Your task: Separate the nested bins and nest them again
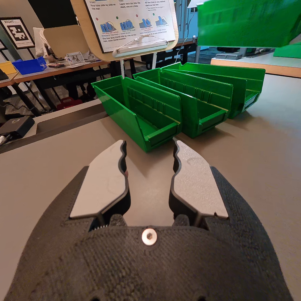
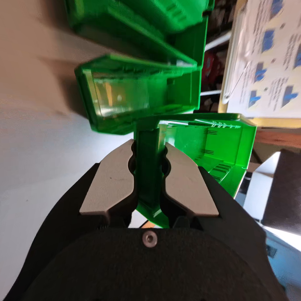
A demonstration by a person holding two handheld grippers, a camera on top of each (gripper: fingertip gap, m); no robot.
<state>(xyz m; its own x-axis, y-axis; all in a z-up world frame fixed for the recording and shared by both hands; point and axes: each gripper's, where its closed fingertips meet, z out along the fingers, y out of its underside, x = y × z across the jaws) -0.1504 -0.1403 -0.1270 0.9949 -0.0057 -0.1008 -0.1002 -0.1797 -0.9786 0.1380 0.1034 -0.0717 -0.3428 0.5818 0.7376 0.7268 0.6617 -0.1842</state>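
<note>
Left wrist view, left to right: the left tool (image 1: 149, 153) hangs wide and empty over the grey surface (image 1: 48, 171); ahead, three green bins (image 1: 177, 104) stand side by side, touching, none inside another. At upper right a fourth green bin (image 1: 247, 24) is in the air, blurred, its wall clamped in the right tool (image 2: 149, 146). Whether this ends the separating or starts the nesting I cannot tell.
</note>
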